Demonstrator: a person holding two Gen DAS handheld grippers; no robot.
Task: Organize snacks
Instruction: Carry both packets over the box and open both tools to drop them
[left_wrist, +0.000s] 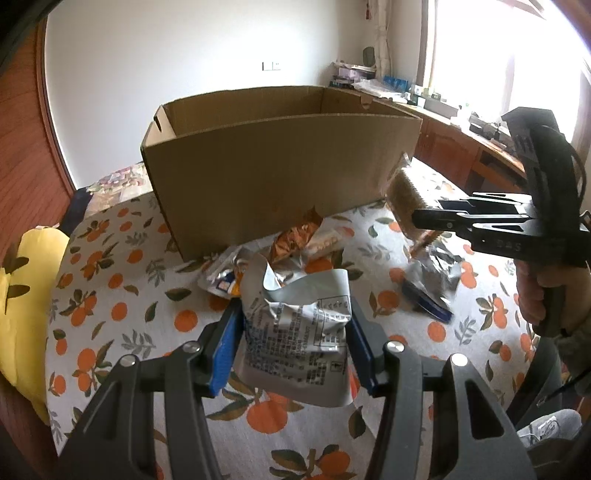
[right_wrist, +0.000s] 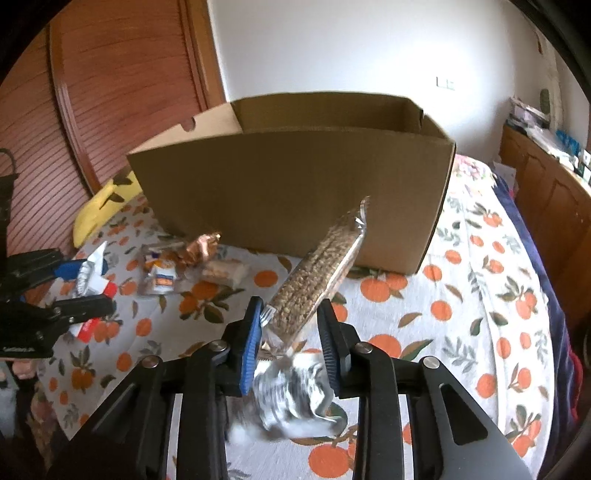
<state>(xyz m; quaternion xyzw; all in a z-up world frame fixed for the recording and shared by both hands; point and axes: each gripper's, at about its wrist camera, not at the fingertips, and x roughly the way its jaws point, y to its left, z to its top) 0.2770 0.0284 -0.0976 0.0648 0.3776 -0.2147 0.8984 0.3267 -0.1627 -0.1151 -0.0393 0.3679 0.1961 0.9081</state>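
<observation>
1. Left wrist view: the left gripper (left_wrist: 295, 343) has its jaws about half apart and clamped on a grey snack packet (left_wrist: 299, 332). The packet stands between the blue pads (left_wrist: 221, 350), its crumpled open top toward the cardboard box (left_wrist: 280, 173), its long axis running away from the camera.
2. Right wrist view: the right gripper (right_wrist: 291, 343) has its jaws narrow, with a clear packet of grain bar (right_wrist: 317, 280) held by its near end between the fingers. The bar's long axis runs diagonally up and away, its far sealed end pointing at the box's (right_wrist: 295, 192) front wall and lifted off the cloth.
3. A blurred silver wrapper (right_wrist: 291, 398) lies just below the right jaws; whether it is touched cannot be told.
4. Count: one open cardboard box, two grippers, one grain bar, one grey packet in the left jaws.
5. A loose heap of at least three packets (right_wrist: 192, 266) lies on the orange-print tablecloth (right_wrist: 461, 332) beside the box's front wall, toward its left corner.
6. One yellow cushion (left_wrist: 26, 295) rests at the cloth's left edge.
</observation>
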